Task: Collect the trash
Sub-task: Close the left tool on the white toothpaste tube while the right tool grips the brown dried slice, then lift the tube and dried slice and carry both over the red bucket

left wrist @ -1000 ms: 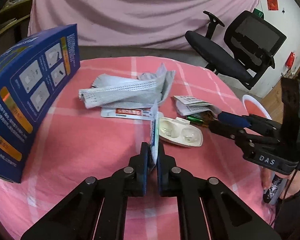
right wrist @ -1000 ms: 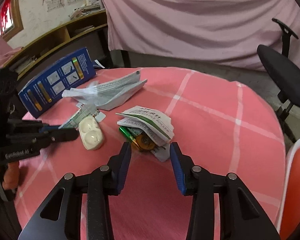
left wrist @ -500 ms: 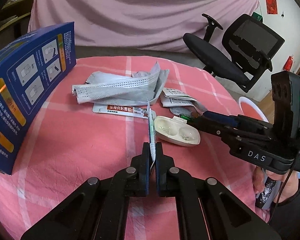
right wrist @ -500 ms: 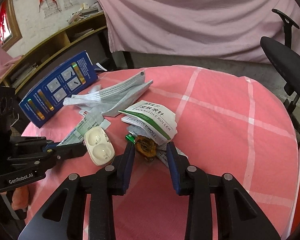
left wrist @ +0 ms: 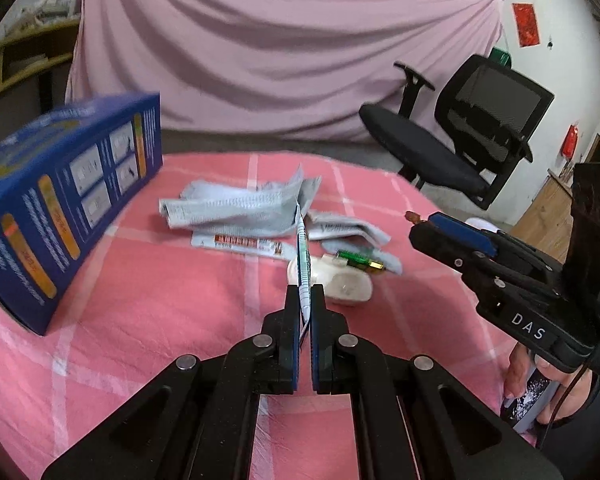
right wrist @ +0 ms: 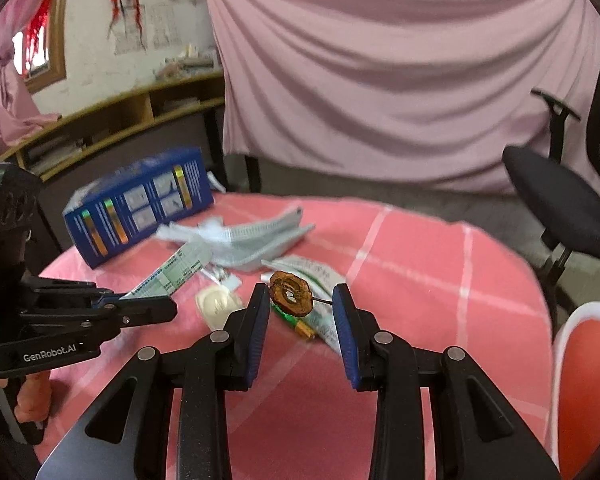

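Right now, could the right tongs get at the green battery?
Probably not: the right tongs are shut on a dried fruit slice. The green battery lies uncovered just below, so they must unload first.

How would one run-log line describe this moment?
left gripper: shut on paper slip | right gripper: shut on brown fruit core

Pink checked tablecloth (left wrist: 172,300): matt woven cloth, faintly creased. Blue box (left wrist: 60,208): printed cardboard with a slight sheen. Grey face mask (left wrist: 236,212): soft pleated non-woven fabric. White case (left wrist: 344,288): smooth glossy plastic. Green battery (left wrist: 356,259): shiny metallic foil with a gold end. Paper strip (left wrist: 303,264) in the left gripper (left wrist: 305,300): thin printed paper. Dried fruit slice (right wrist: 291,293) between the right gripper (right wrist: 300,308) fingers: rough, wrinkled, matt brown. Gripper bodies: matt black plastic, steel pivot pins, blue rubbery pads. Backdrop curtain (right wrist: 380,80): draped matt pink cloth
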A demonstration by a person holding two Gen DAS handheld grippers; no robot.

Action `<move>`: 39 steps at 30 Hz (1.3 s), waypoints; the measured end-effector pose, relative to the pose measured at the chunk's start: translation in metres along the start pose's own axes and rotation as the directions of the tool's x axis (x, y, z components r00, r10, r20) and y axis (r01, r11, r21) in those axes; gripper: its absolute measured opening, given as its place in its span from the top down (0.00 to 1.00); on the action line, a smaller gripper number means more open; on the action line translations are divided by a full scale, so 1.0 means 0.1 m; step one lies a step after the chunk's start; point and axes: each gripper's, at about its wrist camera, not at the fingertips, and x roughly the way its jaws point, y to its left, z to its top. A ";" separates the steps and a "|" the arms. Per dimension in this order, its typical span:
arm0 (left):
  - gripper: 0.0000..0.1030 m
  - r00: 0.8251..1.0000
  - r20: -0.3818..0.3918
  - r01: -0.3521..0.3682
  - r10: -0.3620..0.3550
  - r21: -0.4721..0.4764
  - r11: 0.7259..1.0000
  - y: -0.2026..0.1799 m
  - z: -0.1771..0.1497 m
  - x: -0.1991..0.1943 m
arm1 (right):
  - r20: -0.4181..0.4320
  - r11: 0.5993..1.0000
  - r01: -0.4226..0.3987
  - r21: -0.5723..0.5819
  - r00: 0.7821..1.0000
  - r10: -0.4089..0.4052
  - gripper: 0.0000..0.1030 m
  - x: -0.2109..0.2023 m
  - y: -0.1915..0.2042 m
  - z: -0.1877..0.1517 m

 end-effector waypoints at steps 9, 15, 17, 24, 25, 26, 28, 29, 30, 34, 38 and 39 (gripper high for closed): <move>0.98 0.969 0.242 -0.062 0.051 0.041 0.997 -0.30 -0.12 -0.32 | 0.218 0.998 0.057 -0.015 0.975 -0.052 0.71 -0.42 0.06 -0.01; 0.98 0.917 0.393 -0.115 0.073 0.084 0.990 -0.57 -0.13 -0.48 | 0.359 0.995 0.100 0.013 0.928 -0.098 0.71 -0.75 0.03 -0.05; 0.98 0.900 0.430 -0.126 0.073 0.097 0.987 -0.69 -0.10 -0.50 | 0.396 0.993 0.115 0.035 0.910 -0.120 0.71 -0.87 -0.02 -0.05; 0.98 0.868 0.497 -0.083 0.006 0.133 0.988 -1.03 0.03 -0.50 | 0.483 0.976 0.187 0.112 0.848 -0.218 0.71 -1.26 -0.25 -0.10; 0.98 0.865 0.502 -0.075 -0.010 0.148 0.986 -1.11 0.04 -0.50 | 0.492 0.972 0.196 0.128 0.838 -0.233 0.71 -1.31 -0.30 -0.11; 0.98 0.862 0.507 -0.071 -0.022 0.164 0.984 -1.19 0.05 -0.51 | 0.500 0.968 0.205 0.144 0.829 -0.250 0.71 -1.36 -0.35 -0.12; 0.98 0.857 0.512 -0.066 -0.052 0.210 0.975 -1.39 0.07 -0.48 | 0.512 0.959 0.223 0.173 0.812 -0.281 0.71 -1.47 -0.47 -0.14; 0.98 0.857 0.511 -0.064 -0.066 0.233 0.970 -1.49 0.08 -0.46 | 0.517 0.953 0.236 0.191 0.801 -0.302 0.71 -1.53 -0.54 -0.15; 0.98 0.856 0.509 -0.058 -0.084 0.257 0.965 -1.61 0.10 -0.43 | 0.520 0.948 0.244 0.204 0.794 -0.316 0.71 -1.57 -0.59 -0.17; 0.98 0.863 0.481 -0.018 -0.151 0.329 0.944 -1.99 0.17 -0.29 | 0.523 0.921 0.282 0.267 0.760 -0.385 0.71 -1.74 -0.82 -0.24; 0.98 0.872 0.445 0.024 -0.206 0.381 0.924 -2.32 0.25 -0.12 | 0.500 0.881 0.319 0.349 0.732 -0.464 0.71 -1.90 -1.04 -0.34; 0.98 0.875 0.433 0.036 -0.217 0.389 0.921 -2.39 0.27 -0.08 | 0.489 0.870 0.327 0.368 0.728 -0.481 0.71 -1.93 -1.10 -0.36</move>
